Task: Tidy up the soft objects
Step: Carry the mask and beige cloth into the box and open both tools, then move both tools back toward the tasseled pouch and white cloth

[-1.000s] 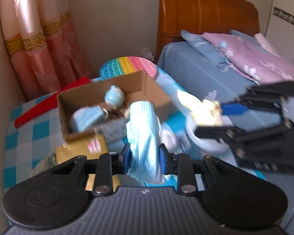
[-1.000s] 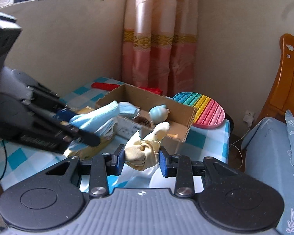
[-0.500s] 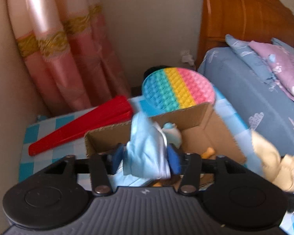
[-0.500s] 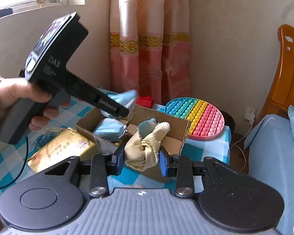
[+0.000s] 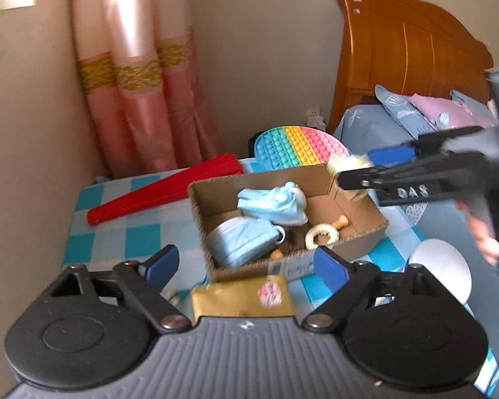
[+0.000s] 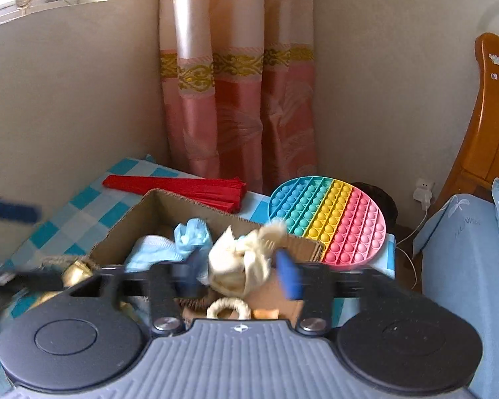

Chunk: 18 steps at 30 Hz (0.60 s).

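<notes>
Two crumpled pale-blue face masks (image 5: pixel 249 237) lie inside the open cardboard box (image 5: pixel 366 236), one toward its front-left corner, the other (image 5: pixel 276 202) just behind it. A cream cloth bundle (image 6: pixel 239 262) hangs above the box's right end, pinched between the right tongs (image 6: pixel 239 276).

Straight ahead of the left gripper (image 5: pixel 246 262), the cardboard box (image 5: pixel 366 232) stands open-topped, its left half filled by blue masks (image 5: pixel 246 239), bare floor on the right. A gold packet (image 5: pixel 239 296) lies between its spread fingers, and the red fan (image 5: pixel 163 193) flanks the box's far left.
</notes>
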Available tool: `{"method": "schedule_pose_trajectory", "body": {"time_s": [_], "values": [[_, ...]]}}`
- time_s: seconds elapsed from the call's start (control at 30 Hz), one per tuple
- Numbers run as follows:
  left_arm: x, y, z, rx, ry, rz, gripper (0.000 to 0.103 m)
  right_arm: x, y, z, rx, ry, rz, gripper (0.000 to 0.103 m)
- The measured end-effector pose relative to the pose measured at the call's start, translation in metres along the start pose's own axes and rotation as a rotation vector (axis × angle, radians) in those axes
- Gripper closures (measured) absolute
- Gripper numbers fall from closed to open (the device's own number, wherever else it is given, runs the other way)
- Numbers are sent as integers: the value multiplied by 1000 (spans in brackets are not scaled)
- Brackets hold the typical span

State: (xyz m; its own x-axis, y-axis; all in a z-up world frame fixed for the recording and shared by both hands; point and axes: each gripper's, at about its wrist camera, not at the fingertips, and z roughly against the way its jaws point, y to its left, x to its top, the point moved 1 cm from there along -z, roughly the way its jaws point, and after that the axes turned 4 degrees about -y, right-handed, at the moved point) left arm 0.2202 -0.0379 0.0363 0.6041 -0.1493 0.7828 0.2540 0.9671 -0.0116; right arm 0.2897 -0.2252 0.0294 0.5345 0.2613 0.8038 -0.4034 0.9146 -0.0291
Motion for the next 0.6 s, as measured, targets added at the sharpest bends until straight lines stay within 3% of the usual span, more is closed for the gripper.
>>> {"method": "schedule_pose_trajectory", "body": {"time_s": [0.03,0.07,0.43,0.6], "values": [[-3,2,6,5,-6,6,15,1,1,-2,7,-5,5,9],[-7,4,12,10,-12,11,15,1,2,-1,5,-16,4,3],[-47,11,51,58,-49,35,14,-19,30,30,-3,10,14,0],[-65,18,66,88,-69,100,10,-32,43,41,30,57,0,0]]}}
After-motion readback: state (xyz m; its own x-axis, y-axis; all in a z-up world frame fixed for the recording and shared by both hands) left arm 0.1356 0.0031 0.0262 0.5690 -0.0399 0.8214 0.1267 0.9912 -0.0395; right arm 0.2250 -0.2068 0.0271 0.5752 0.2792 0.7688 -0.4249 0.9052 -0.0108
